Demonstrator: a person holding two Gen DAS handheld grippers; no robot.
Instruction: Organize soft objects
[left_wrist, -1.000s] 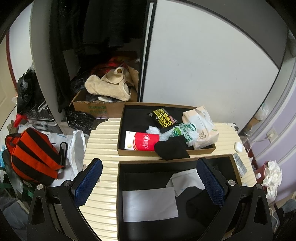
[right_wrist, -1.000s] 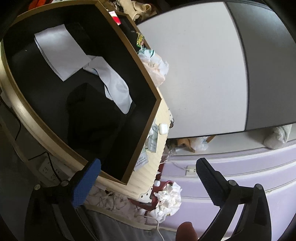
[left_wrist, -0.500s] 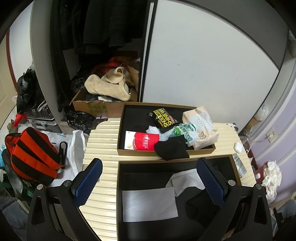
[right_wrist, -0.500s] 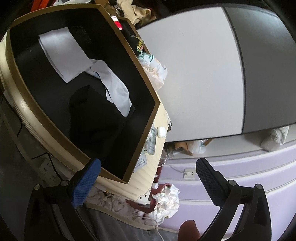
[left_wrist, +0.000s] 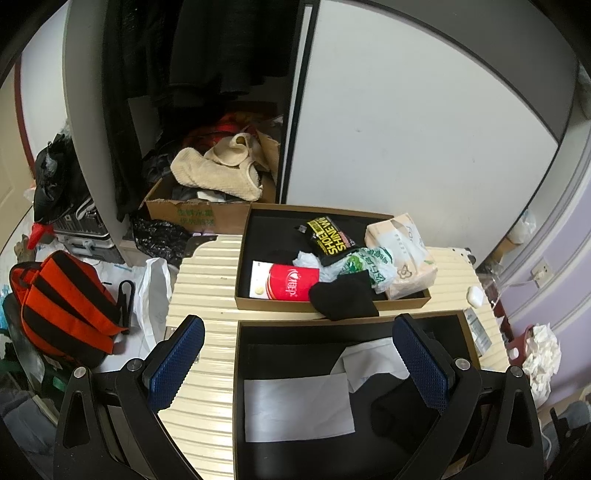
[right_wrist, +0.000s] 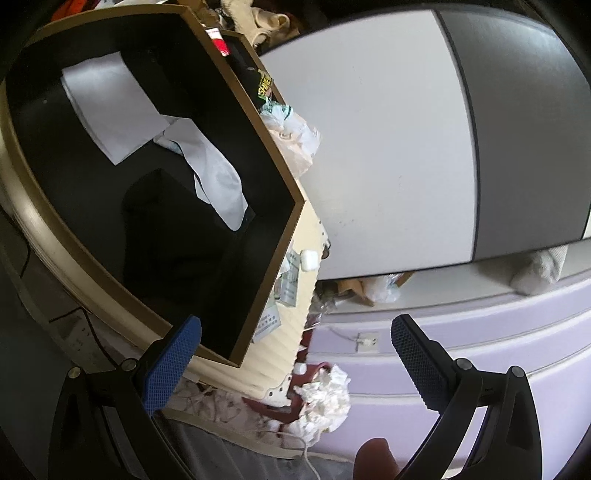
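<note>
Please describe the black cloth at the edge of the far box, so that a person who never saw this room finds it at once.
Two shallow brown boxes lie on the cream ribbed surface; take the far box, the one full of packets. At its near edge, right of the red and white packet, lies the black cloth. It alone is plain black, unprinted, and droops over the rim.

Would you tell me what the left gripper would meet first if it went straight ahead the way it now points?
Probably the near black box, about where the white sheet lies on its floor. The left gripper, jaws open and empty, points down into it; depth is uncertain.
</note>
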